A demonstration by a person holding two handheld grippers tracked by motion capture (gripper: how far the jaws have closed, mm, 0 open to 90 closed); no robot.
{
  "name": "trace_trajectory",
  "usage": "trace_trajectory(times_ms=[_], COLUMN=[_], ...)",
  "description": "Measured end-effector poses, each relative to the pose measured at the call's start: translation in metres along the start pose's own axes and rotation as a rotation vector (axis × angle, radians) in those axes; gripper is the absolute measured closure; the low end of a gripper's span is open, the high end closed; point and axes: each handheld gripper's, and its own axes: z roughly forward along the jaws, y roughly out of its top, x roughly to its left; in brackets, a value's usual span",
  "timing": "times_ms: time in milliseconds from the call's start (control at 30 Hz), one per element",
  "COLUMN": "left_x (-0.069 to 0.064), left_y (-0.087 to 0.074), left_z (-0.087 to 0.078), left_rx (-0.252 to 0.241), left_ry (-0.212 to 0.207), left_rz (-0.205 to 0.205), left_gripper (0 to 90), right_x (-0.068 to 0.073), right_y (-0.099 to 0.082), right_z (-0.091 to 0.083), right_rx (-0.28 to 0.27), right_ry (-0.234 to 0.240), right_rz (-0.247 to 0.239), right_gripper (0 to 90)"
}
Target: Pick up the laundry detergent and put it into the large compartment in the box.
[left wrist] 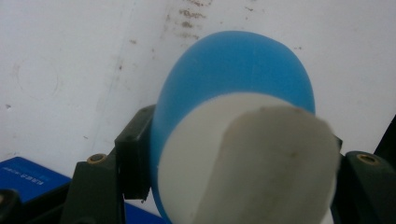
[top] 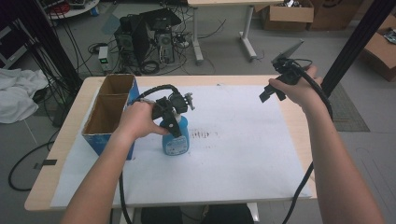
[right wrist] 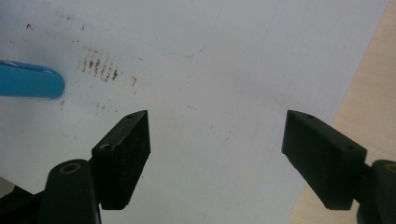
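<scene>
Left gripper (top: 172, 122) fingers clamp the blue bottle (top: 176, 137) beside a box (top: 108, 112) at nine o'clock. Right gripper (top: 271, 93), fingers wide, hangs at two o'clock.

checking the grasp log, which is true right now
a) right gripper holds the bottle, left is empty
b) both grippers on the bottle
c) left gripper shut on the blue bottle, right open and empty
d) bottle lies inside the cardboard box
c: the left gripper has its jaws closed on the blue bottle, standing beside the cardboard box, while the right gripper hangs open over the white paper.
</scene>
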Motion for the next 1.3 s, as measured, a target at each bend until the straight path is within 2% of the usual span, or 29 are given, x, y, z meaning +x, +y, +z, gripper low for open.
trace_trajectory(times_ms=[167, 300, 433, 567, 633, 767, 967, 1033, 1167, 1300], left_x=[-0.001, 0.001, 0.002, 0.005, 0.008, 0.015, 0.023, 0.026, 0.033, 0.040], left_y=[0.002, 0.003, 0.005, 0.005, 0.004, 0.001, -0.007, -0.009, -0.014, -0.025], left_z=[-0.001, -0.006, -0.017, -0.032, -0.042, -0.061, -0.089, -0.096, -0.115, -0.136], left_rx=[0.013, 0.012, 0.017, 0.020, 0.017, 0.006, -0.003, 0.001, 0.006, -0.011], left_ry=[0.008, -0.005, 0.006, 0.015, 0.020, 0.019, 0.019, 0.013, 0.029, 0.039], left_rz=[-0.016, -0.042, -0.076, -0.131, -0.168, -0.273, -0.404, -0.466, -0.578, -0.689], left_gripper=[36.4, 36.6, 36.7, 36.8, 36.8, 37.0, 37.0, 37.0, 37.1, 37.1], right_x=[0.001, 0.002, 0.002, 0.003, 0.003, 0.004, 0.005, 0.005, 0.006, 0.005], right_y=[0.000, 0.001, 0.001, 0.002, 0.002, 0.002, 0.003, 0.003, 0.004, 0.004], right_z=[0.000, -0.001, -0.001, -0.002, -0.002, -0.003, -0.004, -0.004, -0.004, -0.003], right_rx=[-0.001, 0.000, -0.001, -0.002, 0.000, -0.001, -0.006, -0.006, -0.006, -0.002], right_ry=[-0.001, 0.000, 0.000, 0.000, 0.001, 0.002, 0.005, 0.005, 0.008, 0.010], right_rz=[-0.003, -0.006, -0.009, -0.009, -0.009, -0.013, -0.014, -0.013, -0.016, -0.017], right_gripper=[23.7, 23.7, 23.7, 23.7, 23.7, 23.7, 23.7, 23.7, 23.6, 23.7])
